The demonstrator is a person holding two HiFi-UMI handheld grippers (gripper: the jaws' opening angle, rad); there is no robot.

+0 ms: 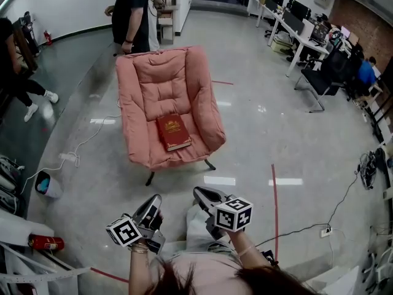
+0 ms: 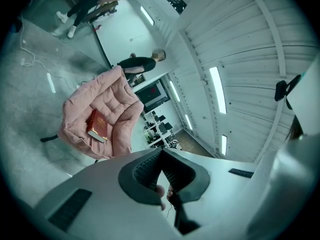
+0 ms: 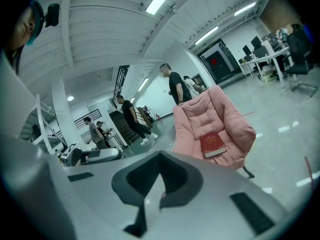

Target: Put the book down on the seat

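- Left gripper view: the left gripper (image 2: 161, 159) has its dark jaws pressed together with nothing caught between them; in the head view the left gripper (image 1: 150, 209) sits low in the picture, held near the person's body.
- Right gripper view: the right gripper (image 3: 160, 160) is likewise closed and empty, its pads meeting in a narrow seam; the head view shows the right gripper (image 1: 206, 196) just beside the left one, the two apart.
- Both grippers point toward the pink armchair (image 1: 156, 72), which stands well apart from them across the glossy floor (image 1: 258, 134).
- The red book (image 1: 173, 132) lies flat on the seat cushion, cover up, a little tilted, touched by neither gripper; it shows the same way from the left (image 2: 97, 126) and from the right (image 3: 213, 144).
- A person in black (image 1: 132, 11) stands just behind the chair back.
- Office desks (image 1: 295, 23) line the far right side.
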